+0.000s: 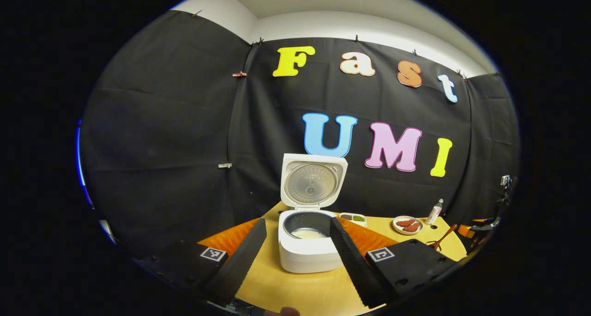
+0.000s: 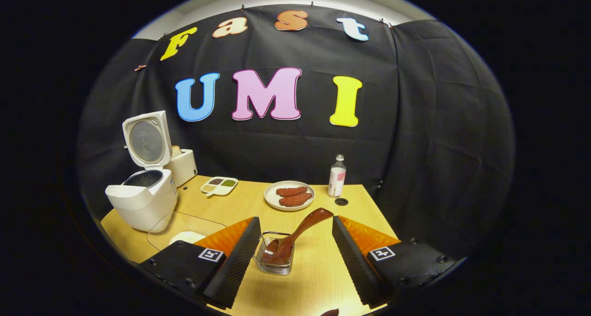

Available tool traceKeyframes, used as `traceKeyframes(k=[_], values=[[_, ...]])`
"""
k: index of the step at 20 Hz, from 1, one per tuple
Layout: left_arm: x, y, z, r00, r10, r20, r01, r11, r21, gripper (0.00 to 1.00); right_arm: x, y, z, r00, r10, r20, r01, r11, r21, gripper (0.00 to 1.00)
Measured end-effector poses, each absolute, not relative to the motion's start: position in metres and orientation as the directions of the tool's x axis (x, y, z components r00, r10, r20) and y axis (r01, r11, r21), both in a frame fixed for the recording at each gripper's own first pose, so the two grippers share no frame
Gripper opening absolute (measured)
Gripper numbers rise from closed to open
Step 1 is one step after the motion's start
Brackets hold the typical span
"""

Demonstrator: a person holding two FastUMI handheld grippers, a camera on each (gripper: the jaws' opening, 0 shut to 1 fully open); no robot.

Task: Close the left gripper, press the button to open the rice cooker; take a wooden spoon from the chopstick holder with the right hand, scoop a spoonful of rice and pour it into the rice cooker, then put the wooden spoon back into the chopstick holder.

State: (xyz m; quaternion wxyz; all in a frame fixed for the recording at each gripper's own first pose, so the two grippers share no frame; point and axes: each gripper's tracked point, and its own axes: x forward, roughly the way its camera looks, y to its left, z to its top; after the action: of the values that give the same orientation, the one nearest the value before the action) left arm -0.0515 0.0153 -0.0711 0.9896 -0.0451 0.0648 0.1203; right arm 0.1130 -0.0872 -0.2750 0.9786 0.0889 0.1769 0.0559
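Both claws (image 1: 298, 251) (image 2: 295, 256) wide open.

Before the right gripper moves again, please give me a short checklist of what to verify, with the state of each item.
1. Rice cooker lid open: ok, the lid stands upright.
2. Rice in the inner pot: ok, a pale layer lies at the bottom.
3. Wooden spoon back in the chopstick holder: ok, it leans inside the wire holder.
4. Right gripper released: ok, fingers apart, not touching the spoon.
5. Left gripper clear of the cooker: ok, open, in front of it.
6. Spilled rice on the table: cannot tell.
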Motion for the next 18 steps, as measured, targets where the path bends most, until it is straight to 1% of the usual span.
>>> traceKeyframes(k=[3,8,11,12,13,15,16,17,18], values=[[-0.056,0.019,-0.074,0.956,0.250,-0.154,-0.263,0.962,-0.072,0.95,0.121,-0.080,-0.297,0.917,0.158,-0.366,-0.084,0.974,0.211,0.98],[-0.060,0.023,-0.077,0.945,0.283,-0.166,-0.296,0.954,-0.057,0.95,0.135,-0.074,-0.315,0.902,0.187,-0.388,-0.098,0.966,0.239,0.99],[-0.060,0.019,-0.081,0.940,0.292,-0.175,-0.307,0.950,-0.062,0.95,0.146,-0.070,-0.324,0.894,0.206,-0.399,-0.102,0.959,0.266,0.96],[-0.060,0.018,-0.082,0.939,0.296,-0.177,-0.310,0.949,-0.060,0.95,0.150,-0.070,-0.331,0.889,0.210,-0.407,-0.098,0.955,0.279,0.94],[-0.060,0.018,-0.083,0.936,0.302,-0.178,-0.316,0.947,-0.055,0.95,0.153,-0.071,-0.337,0.883,0.211,-0.420,-0.086,0.951,0.297,0.85],[-0.063,0.017,-0.082,0.932,0.314,-0.179,-0.327,0.944,-0.045,0.95,0.161,-0.072,-0.352,0.868,0.217,-0.446,-0.055,0.936,0.348,0.82],[-0.063,0.017,-0.080,0.930,0.322,-0.180,-0.333,0.942,-0.038,0.95,0.165,-0.068,-0.358,0.856,0.243,-0.457,-0.056,0.921,0.385,0.82],[-0.065,0.018,-0.080,0.927,0.329,-0.182,-0.339,0.940,-0.029,0.95,0.168,-0.064,-0.364,0.843,0.269,-0.465,-0.057,0.906,0.420,0.76],[-0.067,0.018,-0.079,0.924,0.335,-0.182,-0.345,0.939,-0.020,0.95,0.171,-0.062,-0.369,0.834,0.288,-0.472,-0.050,0.889,0.454,0.65]])
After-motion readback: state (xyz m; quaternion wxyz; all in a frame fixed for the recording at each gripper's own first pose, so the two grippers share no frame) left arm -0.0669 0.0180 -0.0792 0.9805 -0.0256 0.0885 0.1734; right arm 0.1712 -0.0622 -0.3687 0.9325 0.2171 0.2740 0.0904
